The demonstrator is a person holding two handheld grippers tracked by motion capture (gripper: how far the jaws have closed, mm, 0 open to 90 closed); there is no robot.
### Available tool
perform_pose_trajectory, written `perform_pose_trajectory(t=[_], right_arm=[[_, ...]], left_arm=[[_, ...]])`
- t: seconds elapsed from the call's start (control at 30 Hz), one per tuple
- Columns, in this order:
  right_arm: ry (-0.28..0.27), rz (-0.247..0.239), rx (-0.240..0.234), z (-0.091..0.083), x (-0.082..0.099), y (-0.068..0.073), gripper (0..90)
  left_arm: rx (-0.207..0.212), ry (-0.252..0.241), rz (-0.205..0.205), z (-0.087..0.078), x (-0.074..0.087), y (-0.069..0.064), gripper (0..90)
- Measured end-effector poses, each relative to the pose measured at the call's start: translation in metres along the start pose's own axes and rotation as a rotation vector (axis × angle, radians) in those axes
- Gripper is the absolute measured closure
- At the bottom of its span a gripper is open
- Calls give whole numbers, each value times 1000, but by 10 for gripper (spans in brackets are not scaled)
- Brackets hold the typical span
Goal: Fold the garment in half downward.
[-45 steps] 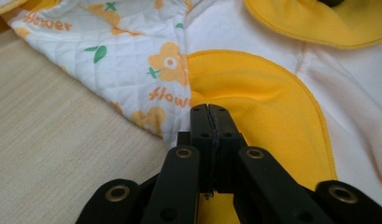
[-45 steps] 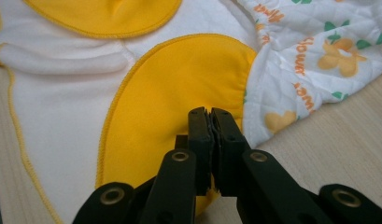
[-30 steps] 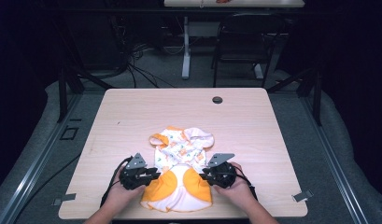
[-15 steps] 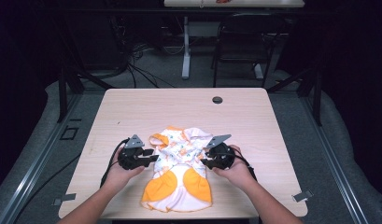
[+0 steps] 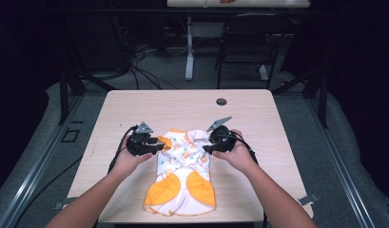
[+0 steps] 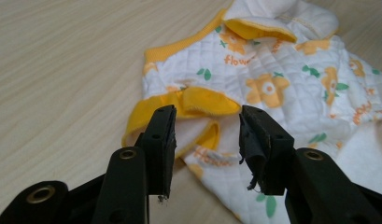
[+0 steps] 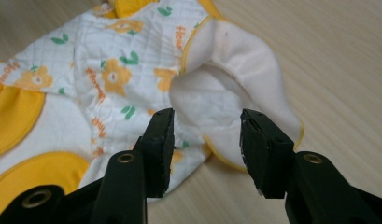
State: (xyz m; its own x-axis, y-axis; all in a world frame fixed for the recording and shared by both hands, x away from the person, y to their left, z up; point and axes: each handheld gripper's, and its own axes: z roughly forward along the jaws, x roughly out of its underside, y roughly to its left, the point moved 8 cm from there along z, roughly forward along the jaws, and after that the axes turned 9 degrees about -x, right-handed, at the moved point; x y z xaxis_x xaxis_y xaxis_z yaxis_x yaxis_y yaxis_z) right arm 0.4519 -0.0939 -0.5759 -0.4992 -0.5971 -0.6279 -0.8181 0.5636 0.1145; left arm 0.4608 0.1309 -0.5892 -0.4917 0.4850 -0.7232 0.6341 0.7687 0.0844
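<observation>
Quilted white cloth printed with orange flowers and green leaves makes up the small garment (image 5: 182, 175), which lies flat on the near half of the wooden table (image 5: 258, 114), its yellow-orange flaps toward six o'clock and its collar end toward twelve. In the left gripper view the garment (image 6: 272, 88) shows a yellow-trimmed sleeve opening just beyond the jaw tips, with a yellow rib along the neck at about eleven o'clock. In the right gripper view the garment (image 7: 128, 70) turns its plain white fleece lining outward at a folded-over edge, edged in thin yellow piping, at roughly one o'clock from the jaws.

At nine o'clock of the garment's upper part sits the left gripper (image 5: 160, 144), held in the person's left hand; its jaws have just been opening and now stand spread wide, the sleeve cuff lying beyond and below them without either pad pressing on it. At three o'clock sits the right gripper (image 5: 206, 148), in the right hand; its jaws too have just been opening and stand spread apart, the white lining visible in the gap but not pinched. Both grippers point inward at the cloth from opposite sides.

Farther out, a small dark round cap (image 5: 221, 101) sits in the tabletop at twelve o'clock, well apart from the garment.
</observation>
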Motion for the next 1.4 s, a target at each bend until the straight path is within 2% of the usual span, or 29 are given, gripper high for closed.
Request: perform_pose_trajectory(t=[0.1, 0.2, 0.3, 0.37, 0.4, 0.53, 0.7, 0.8, 0.97, 1.07, 1.17, 1.23, 1.3, 1.33, 1.37, 1.4], right_arm=[[-1, 6, 2, 4, -9, -6, 534], [2, 17, 3, 10, -17, -12, 547], [3, 20, -7, 15, -23, -16, 578], [-14, 29, -16, 19, -27, -18, 608], [-7, 32, -20, 21, -28, -20, 626], [7, 11, 13, 31, -33, -26, 692], [-31, 38, 50, 39, -41, -37, 759], [-8, 58, 66, 48, -36, -46, 742], [-5, 83, 84, 55, -30, -57, 714], [-23, 115, 69, 60, -29, -58, 680], [1, 109, 59, 63, -27, -58, 651], [-3, 123, 64, 67, -26, -59, 623], [16, 133, 58, 68, -24, -60, 607], [7, 142, 50, 70, -24, -59, 598], [-25, 157, 55, 72, -25, -58, 593], [15, 136, 47, 70, -23, -58, 585]], left_arm=[[10, -5, -4, 8, -7, 0, 561], [18, -4, 9, 14, -14, 0, 560], [29, -6, -7, 19, -21, 1, 553], [50, -9, -40, 23, -24, 2, 553], [45, -2, -43, 26, -24, 3, 556], [12, 31, -35, 37, -23, 10, 591], [-3, 40, -59, 48, -25, 19, 626], [-25, 34, -64, 53, -26, 24, 635], [-43, 43, -64, 62, -25, 30, 619], [-43, 50, -61, 66, -22, 31, 597], [-41, 62, -58, 69, -19, 32, 578], [-45, 60, -57, 71, -18, 32, 566], [-43, 69, -53, 71, -15, 31, 555], [-41, 69, -53, 72, -14, 31, 549], [-41, 74, -51, 73, -13, 30, 542], [-48, 76, -45, 74, -11, 30, 537]])
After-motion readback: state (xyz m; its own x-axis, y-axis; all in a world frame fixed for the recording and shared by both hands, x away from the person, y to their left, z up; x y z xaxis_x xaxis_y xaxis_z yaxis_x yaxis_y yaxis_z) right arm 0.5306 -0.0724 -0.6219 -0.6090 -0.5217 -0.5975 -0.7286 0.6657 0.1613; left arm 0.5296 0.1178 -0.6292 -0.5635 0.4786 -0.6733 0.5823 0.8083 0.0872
